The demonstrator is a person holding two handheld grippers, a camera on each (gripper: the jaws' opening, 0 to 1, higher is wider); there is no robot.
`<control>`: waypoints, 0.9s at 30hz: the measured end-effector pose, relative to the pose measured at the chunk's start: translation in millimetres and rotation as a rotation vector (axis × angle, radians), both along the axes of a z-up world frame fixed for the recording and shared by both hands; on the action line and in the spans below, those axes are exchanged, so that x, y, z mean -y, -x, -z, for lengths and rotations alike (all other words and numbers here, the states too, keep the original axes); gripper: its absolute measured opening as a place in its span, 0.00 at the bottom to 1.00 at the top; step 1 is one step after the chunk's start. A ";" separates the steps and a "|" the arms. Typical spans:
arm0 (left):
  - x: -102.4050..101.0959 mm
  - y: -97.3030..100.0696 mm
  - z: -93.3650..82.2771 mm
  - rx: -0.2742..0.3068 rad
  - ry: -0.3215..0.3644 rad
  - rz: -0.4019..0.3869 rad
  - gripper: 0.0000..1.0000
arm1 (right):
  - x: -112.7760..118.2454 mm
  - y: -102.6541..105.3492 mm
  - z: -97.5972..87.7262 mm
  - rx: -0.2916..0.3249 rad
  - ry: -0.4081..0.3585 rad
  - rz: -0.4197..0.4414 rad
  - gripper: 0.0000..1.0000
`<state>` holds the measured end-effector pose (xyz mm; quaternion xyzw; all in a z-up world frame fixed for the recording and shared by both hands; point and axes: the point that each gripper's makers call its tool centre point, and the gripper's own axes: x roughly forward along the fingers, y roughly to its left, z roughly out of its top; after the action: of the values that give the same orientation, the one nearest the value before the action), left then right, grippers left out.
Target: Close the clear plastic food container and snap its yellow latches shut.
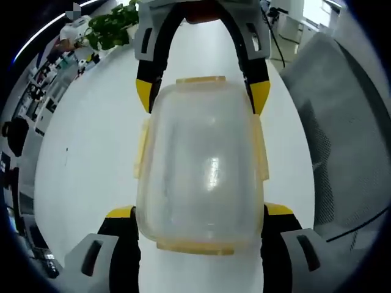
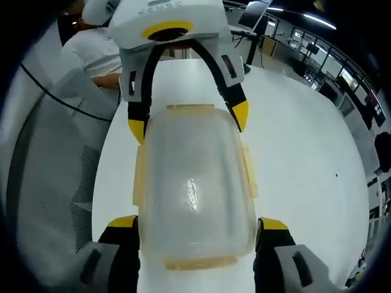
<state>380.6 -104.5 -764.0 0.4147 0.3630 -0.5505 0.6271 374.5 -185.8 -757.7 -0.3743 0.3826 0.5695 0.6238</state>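
In the left gripper view, shelves (image 1: 43,85) and a leafy plant (image 1: 113,24) stand at the far left edge of a white table (image 1: 85,152). The clear container (image 1: 201,165) lies on the table with its lid on, yellow latches (image 1: 142,149) along its sides. The left gripper (image 1: 200,215) has its 2 jaws spread wide, 1 at each side of the near end; whether they touch it I cannot tell. The right gripper (image 1: 203,91) straddles the far end likewise, jaws wide apart. A grey mesh chair (image 1: 342,134) sits at the right.
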 end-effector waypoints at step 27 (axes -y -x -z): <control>-40.2 -58.3 5.9 -0.050 -0.030 -0.004 0.83 | -40.4 -61.0 2.2 0.002 0.014 -0.022 0.76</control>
<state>439.0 -64.3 -769.9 0.4096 0.3876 -0.5537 0.6127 435.5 -145.4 -759.9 -0.3835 0.3815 0.5734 0.6153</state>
